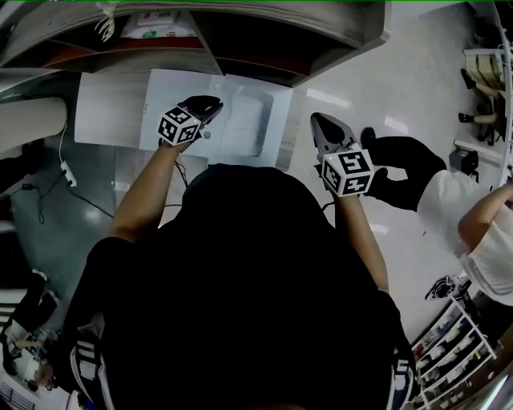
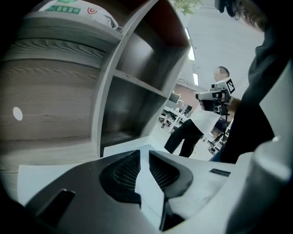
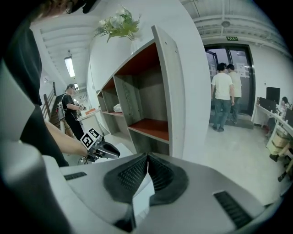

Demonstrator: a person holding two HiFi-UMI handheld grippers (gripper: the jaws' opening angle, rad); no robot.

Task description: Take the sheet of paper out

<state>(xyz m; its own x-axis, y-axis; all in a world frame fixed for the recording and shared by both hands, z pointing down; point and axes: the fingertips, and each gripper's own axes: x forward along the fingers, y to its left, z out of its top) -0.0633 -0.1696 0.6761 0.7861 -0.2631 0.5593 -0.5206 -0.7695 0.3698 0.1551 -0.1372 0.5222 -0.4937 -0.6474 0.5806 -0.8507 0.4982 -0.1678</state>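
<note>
Shelf: grey open unit with red-brown boards; stands on the floor, bays facing the room
Plant: pale flowers and green leaves, on top of the shelf
Packet: white with green print, lying on the shelf's top
Doorway: dark frame; green sign above it
Two people: in the doorway, backs turned; pale tops
Onlooker: white top, dark trousers, beyond the shelf's end
Cable: white, trailing over the grey floor at the left
Rack: white wire, at the lower right; contents too small to tell
Floor: pale, glossy
</note>
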